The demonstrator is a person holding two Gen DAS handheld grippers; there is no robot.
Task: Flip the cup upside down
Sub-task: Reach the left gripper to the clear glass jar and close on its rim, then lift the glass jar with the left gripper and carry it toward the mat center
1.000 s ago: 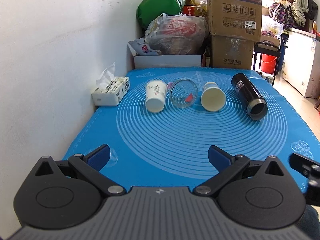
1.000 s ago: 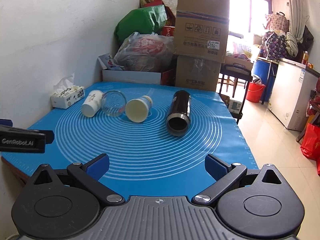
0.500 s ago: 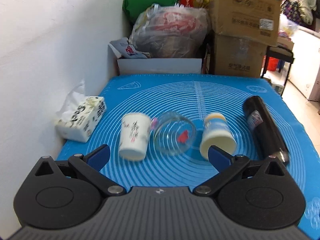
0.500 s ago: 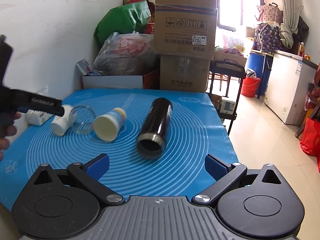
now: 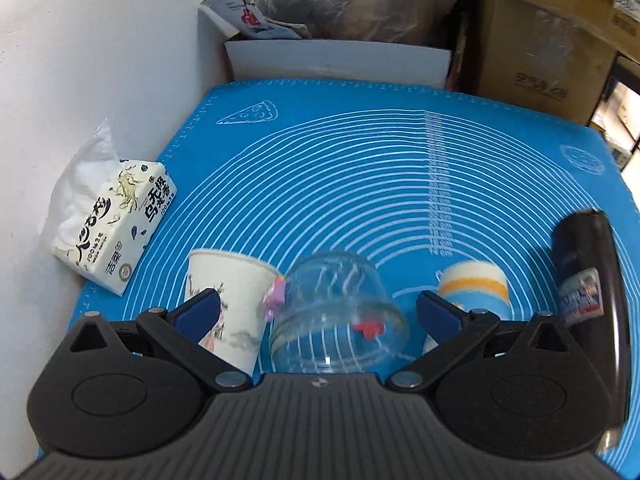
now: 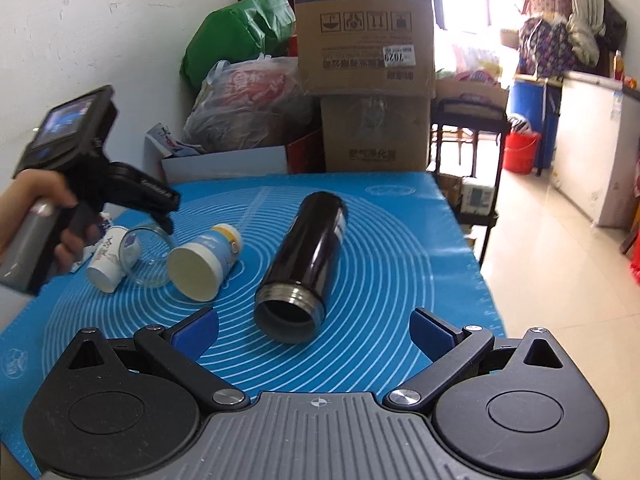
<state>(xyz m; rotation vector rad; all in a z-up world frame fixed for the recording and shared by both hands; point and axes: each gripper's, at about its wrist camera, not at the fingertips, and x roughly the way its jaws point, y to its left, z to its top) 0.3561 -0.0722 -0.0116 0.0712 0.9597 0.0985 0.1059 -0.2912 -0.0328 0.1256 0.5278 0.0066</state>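
Blue silicone mat (image 5: 360,184) with white concentric rings covers the tabletop; white wall on the left, cardboard boxes (image 6: 364,40) and a stuffed plastic bag (image 6: 248,108) stacked at the far end.

We see four containers lying on their sides in a row across the mat. From left: white paper cup (image 5: 230,308) with printed art, clear glass cup (image 5: 340,316), white cup with yellow band (image 5: 472,292), black thermos (image 6: 308,256). Paper cup and glass cup look to be touching; the thermos lies apart on the right, open mouth toward the near edge. Tissue pack (image 5: 116,236) sits at the left mat edge against the wall.

Our left hand-held gripper (image 5: 318,316) has its jaws wide open, holding nothing. It sits low over the row, tilted downward, the glass cup centred between the blue fingertips (image 5: 200,312); left finger overlaps the paper cup in view, right finger overlaps the yellow-band cup. Contact with any of them: cannot tell. In the right wrist view, a hand (image 6: 36,204) grips that device above the cups.

Our right hand-held gripper (image 6: 316,330) is also wide open and holding nothing, near the near mat edge, with the thermos mouth just ahead between its fingers, apart.
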